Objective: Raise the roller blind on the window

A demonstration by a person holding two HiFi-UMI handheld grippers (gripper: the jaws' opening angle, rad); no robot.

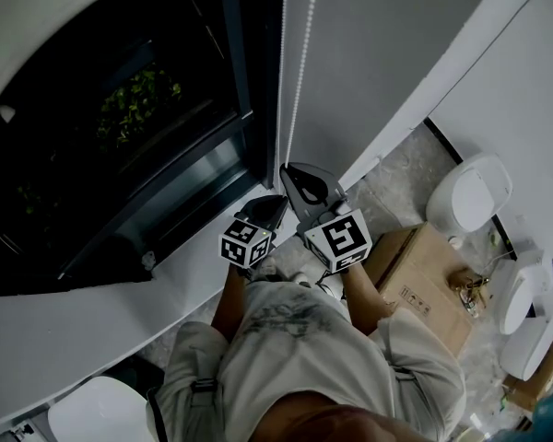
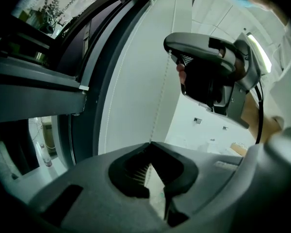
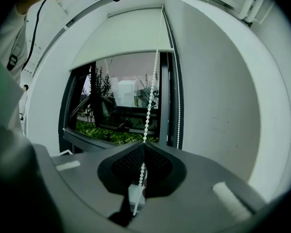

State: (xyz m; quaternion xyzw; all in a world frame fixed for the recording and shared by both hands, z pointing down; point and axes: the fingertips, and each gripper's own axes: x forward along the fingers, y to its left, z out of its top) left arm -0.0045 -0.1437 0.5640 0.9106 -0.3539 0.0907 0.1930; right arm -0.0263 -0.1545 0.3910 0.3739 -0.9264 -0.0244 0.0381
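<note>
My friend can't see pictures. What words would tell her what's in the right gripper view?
The right gripper has its jaws shut on a white bead chain that runs up in front of a window. A pale roller blind covers the top part of the window, and green plants show through the glass below it.

Speckled floor (image 1: pixel 396 178) meets a white wall (image 1: pixel 525 90). One cardboard box (image 1: pixel 422 270) lies on the floor, well apart from that wall. A small brass-coloured item (image 1: pixel 468 288), possibly a tap fitting, rests on top of it. Three white ceramic fixtures stand along the wall: far fixture (image 1: pixel 468 194), middle fixture (image 1: pixel 519 293), near fixture (image 1: pixel 528 343). Another white rounded piece (image 1: pixel 97 411) sits at lower left. Green shrubs (image 3: pixel 111 135) grow outdoors. A bystander (image 3: pixel 24 101) stands far left.
</note>
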